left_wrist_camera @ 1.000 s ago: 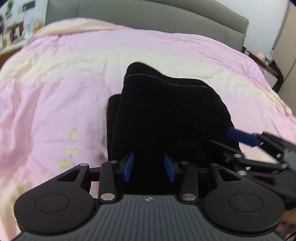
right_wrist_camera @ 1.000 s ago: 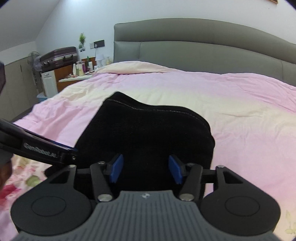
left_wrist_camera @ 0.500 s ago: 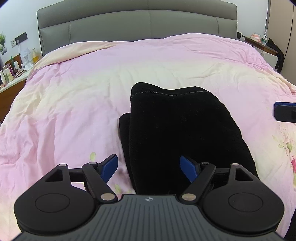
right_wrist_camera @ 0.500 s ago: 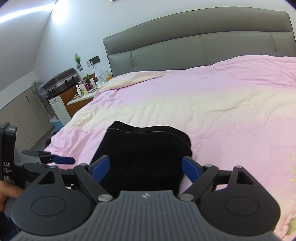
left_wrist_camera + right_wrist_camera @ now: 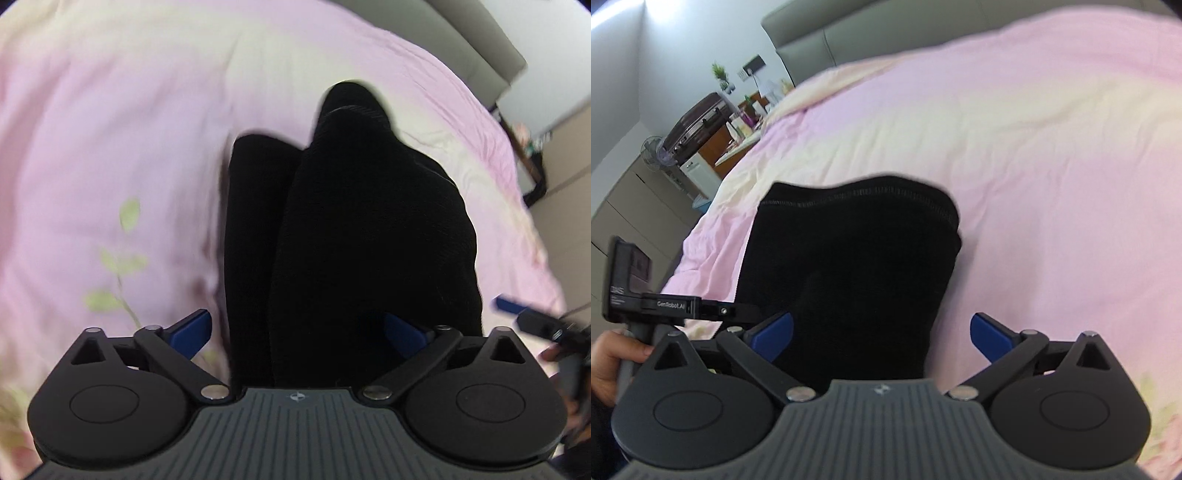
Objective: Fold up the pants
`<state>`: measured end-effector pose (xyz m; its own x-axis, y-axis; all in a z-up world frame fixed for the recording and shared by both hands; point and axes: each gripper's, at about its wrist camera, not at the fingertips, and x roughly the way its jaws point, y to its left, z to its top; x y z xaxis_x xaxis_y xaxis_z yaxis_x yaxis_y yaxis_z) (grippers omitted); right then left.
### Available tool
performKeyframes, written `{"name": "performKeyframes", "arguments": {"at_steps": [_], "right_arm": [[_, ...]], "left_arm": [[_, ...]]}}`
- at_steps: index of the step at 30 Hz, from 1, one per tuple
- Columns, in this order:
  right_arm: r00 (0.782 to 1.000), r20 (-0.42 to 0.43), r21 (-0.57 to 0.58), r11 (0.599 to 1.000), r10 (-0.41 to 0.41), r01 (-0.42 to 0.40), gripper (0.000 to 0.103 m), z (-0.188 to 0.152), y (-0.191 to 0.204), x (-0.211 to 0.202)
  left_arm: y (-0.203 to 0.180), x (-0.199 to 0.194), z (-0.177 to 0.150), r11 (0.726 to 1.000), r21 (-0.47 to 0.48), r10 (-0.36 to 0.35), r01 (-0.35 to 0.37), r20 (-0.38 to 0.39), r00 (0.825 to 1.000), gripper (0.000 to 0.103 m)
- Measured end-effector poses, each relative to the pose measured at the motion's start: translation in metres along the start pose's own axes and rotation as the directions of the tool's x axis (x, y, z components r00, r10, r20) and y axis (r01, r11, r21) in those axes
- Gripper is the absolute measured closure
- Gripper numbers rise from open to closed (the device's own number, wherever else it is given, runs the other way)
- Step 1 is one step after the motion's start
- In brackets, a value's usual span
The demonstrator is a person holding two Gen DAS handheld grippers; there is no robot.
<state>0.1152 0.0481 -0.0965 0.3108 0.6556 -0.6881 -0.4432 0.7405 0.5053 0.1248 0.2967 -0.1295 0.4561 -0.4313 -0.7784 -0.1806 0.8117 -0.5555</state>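
Both my jaws stand apart, gripping nothing. My left gripper point(image 5: 297, 332) straddles the near end of the folded black knit pants point(image 5: 351, 229), which lie on the pink, pale-yellow quilted bed cover point(image 5: 110, 166). My right gripper point(image 5: 882, 332) hovers over their near right edge point(image 5: 849, 266). Beyond, the grey padded headboard point(image 5: 812, 48) backs the bed.
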Motion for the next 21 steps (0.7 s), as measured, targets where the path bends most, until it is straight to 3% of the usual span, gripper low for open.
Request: {"name": "performKeyframes", "arguments": {"at_steps": [2,8,16,21], "right_arm": [[0.997,-0.044,0.079,0.995,0.064,-0.061,0.005,0.003,-0.013,0.019],[0.984,-0.092,0.207,0.969,0.155,-0.134,0.005,0.007,-0.042,0.056],[0.913,-0.096,0.418,0.848,0.397,-0.325,0.005,0.000,-0.083,0.097],[0.897,-0.069,0.428,0.825,0.437,-0.369,0.005,-0.004,-0.088,0.109]], "left_arm": [[0.012,0.005,0.002,0.997,-0.052,-0.062,0.061,-0.019,0.998,0.000],[0.015,0.017,0.009,0.991,-0.054,-0.127,0.126,-0.027,0.991,0.000],[0.026,0.036,0.022,0.975,-0.079,-0.210,0.206,-0.055,0.976,0.000],[0.032,0.044,0.023,0.965,-0.092,-0.250,0.244,-0.055,0.967,0.000]]}}
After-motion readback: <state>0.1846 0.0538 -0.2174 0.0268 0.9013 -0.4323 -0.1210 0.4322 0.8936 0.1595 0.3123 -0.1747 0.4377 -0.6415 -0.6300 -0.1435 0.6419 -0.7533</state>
